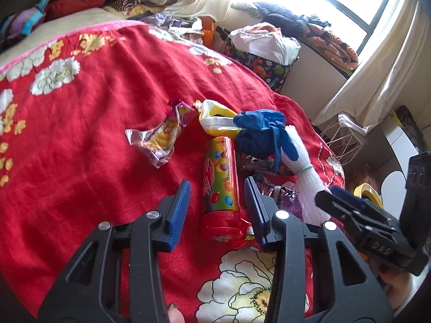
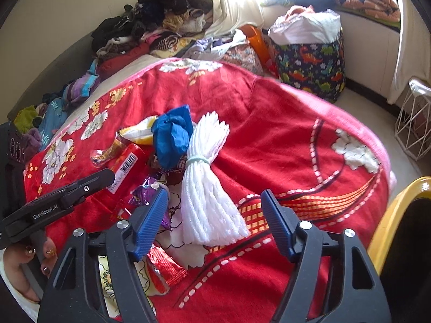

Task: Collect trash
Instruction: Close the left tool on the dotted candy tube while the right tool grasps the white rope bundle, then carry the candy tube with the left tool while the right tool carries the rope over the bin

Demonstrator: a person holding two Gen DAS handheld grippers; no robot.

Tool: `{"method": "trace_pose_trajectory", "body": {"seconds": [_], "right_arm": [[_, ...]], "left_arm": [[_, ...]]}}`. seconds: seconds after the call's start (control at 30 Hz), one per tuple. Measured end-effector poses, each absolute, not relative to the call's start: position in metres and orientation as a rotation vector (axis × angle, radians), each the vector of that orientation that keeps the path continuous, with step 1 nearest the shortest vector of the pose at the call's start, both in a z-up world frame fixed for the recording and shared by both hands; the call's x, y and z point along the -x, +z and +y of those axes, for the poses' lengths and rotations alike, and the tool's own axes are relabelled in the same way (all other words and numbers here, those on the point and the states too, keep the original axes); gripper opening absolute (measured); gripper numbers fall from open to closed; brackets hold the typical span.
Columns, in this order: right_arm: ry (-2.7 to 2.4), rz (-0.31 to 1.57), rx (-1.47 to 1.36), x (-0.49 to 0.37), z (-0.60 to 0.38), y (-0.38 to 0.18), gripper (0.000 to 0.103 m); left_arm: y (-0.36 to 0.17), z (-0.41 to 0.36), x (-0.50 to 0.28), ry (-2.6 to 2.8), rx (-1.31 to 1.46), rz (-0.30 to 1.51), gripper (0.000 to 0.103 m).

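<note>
A cylindrical candy tube (image 1: 221, 180), glossy and printed with coloured sweets, its red plastic cap nearest the camera, lay on the bed between the ribbed blue pads of the left claw (image 1: 216, 204), whose jaws stood apart on either side of it with gaps showing, gripping nothing. Beyond the tube's far end sat a crinkled yellow-and-white snack bag (image 1: 215, 119) and a crumpled blue glove (image 1: 258, 132); to the claw's left, a twisted foil wrapper (image 1: 159, 140). To its right lay shiny purple foil (image 1: 280, 196) and a white bundle of ridged foam netting (image 2: 207, 188) cinched by a pale green elastic band. That bundle lay between the wide-spread pads of the right claw (image 2: 212, 215), also holding nothing, untouched on both sides. All rested on a red woven blanket (image 1: 89, 123) with white and gold flowers. Farther off stood a dinosaur-print fabric bin (image 2: 312, 64) and a white wire basket (image 2: 414, 129).
</note>
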State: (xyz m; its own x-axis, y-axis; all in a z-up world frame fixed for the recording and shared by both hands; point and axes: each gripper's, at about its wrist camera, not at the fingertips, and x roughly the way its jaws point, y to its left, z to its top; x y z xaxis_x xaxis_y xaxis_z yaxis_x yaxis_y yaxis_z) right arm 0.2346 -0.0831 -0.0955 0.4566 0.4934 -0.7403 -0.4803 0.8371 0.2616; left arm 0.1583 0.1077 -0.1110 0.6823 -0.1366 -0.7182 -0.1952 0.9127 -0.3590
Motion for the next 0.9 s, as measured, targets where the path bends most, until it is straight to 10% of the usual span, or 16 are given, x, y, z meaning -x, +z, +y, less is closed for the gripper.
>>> {"method": "trace_pose_trajectory", "body": {"seconds": [0.2,0.9], "right_arm": [[0.627,0.958,-0.05,-0.229,-0.084,-0.108,0.022],[0.638,0.827,-0.079,-0.184,-0.121,-0.067,0.019]], "left_arm": [[-0.123,0.108,-0.165,0.017,0.457,0.862,0.034],[-0.08,0.094,-0.145,-0.011,0.399,0.768,0.023]]}}
